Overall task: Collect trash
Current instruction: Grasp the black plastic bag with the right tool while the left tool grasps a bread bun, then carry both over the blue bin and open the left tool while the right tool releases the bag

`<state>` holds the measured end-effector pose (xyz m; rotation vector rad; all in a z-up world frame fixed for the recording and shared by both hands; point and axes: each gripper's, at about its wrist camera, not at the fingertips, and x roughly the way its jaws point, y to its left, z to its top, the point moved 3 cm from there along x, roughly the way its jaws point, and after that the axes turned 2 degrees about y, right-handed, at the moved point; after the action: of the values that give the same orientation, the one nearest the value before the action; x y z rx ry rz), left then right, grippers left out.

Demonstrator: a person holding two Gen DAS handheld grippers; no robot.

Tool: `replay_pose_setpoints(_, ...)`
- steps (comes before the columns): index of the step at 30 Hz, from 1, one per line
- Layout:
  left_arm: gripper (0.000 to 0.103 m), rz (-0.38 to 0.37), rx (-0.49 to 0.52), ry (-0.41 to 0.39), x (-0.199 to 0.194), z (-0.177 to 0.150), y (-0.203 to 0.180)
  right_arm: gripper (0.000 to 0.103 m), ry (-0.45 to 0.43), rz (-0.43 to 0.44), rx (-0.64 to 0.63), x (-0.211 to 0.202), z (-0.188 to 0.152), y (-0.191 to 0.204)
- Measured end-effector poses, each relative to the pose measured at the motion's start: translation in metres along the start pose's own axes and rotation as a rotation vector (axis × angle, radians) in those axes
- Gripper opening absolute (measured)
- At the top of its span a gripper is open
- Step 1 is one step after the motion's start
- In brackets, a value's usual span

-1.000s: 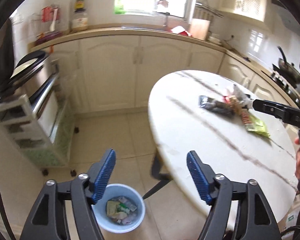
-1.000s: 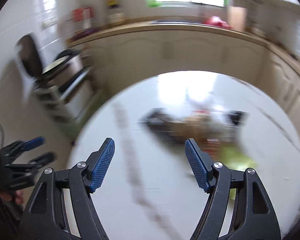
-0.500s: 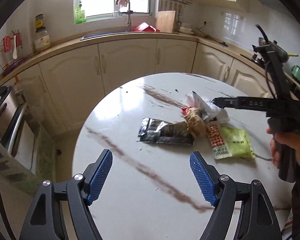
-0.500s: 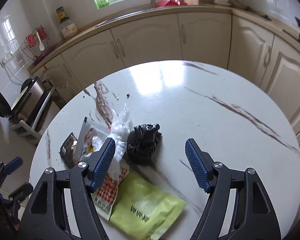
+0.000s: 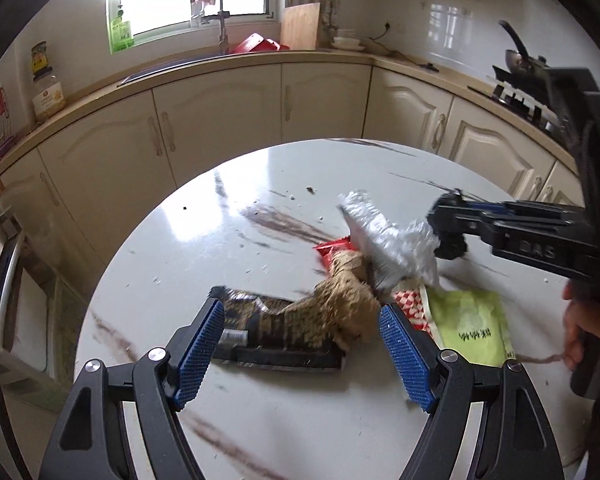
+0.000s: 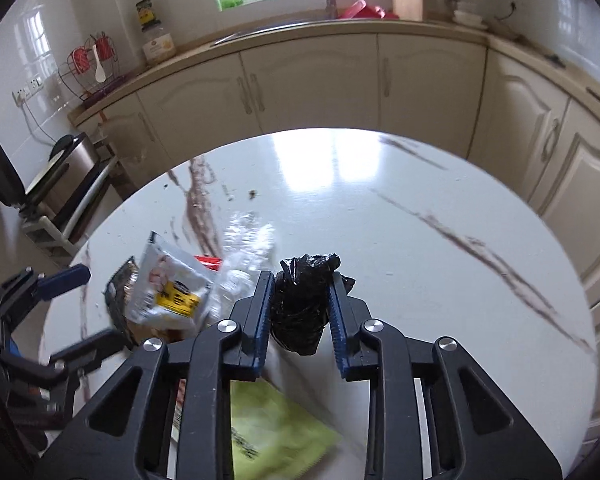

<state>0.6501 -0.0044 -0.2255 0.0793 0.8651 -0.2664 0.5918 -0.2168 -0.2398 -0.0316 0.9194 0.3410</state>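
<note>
Cream kitchen cabinets (image 5: 220,120) curve behind a round, glossy marble table (image 6: 380,208) veined in brown. Flat litter crowds its near side: a lime-green packet (image 5: 470,320), a dark patterned wrapper (image 5: 276,328), a crinkled silver-white pouch (image 5: 384,240). Beside them, the right gripper (image 6: 300,312) has just been closing, its ribbed blue pads now pinching a crumpled black plastic bag (image 6: 304,300). The left gripper (image 5: 302,350) hovers agape above the wrapper.

Wrappers (image 5: 284,320) lie heaped on the table (image 5: 300,420); a crumpled bag (image 6: 304,304) sits just right of them.
</note>
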Motion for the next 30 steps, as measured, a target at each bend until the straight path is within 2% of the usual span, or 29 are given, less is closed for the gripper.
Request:
replay_pose_setpoints(6, 0.072, 0.033, 0.064, 0.004, 0.033, 0.015, -0.019, 0.025, -0.003, 0.017, 0.008, -0.023, -0.014, -0.02)
replay_pose_setpoints(8, 0.055, 0.029, 0.094, 0.03, 0.043, 0.015, -0.028, 0.025, -0.01, 0.04, 0.014, -0.03, -0.016, -0.023)
replay_pose_setpoints(11, 0.035, 0.007, 0.144, 0.061, 0.056, 0.016, -0.038, 0.025, -0.019, 0.064, 0.012, -0.039, -0.02, -0.023)
replay_pose_setpoints(13, 0.03, 0.013, 0.155, 0.049, 0.057, 0.02, -0.039, 0.025, -0.026, 0.073, 0.006, -0.044, -0.022, -0.022)
replay_pose_setpoints(21, 0.029, -0.087, 0.104, -0.005, 0.031, 0.016, -0.04, 0.025, -0.051, 0.11, -0.016, -0.066, -0.031, -0.009)
replay_pose_setpoints(26, 0.029, -0.133, 0.065, -0.047, -0.005, 0.002, -0.034, 0.025, -0.066, 0.133, -0.018, -0.083, -0.044, 0.003)
replay_pose_setpoints(30, 0.029, -0.136, 0.046, -0.087, -0.045, -0.025, -0.02, 0.025, -0.075, 0.148, -0.035, -0.098, -0.054, 0.023)
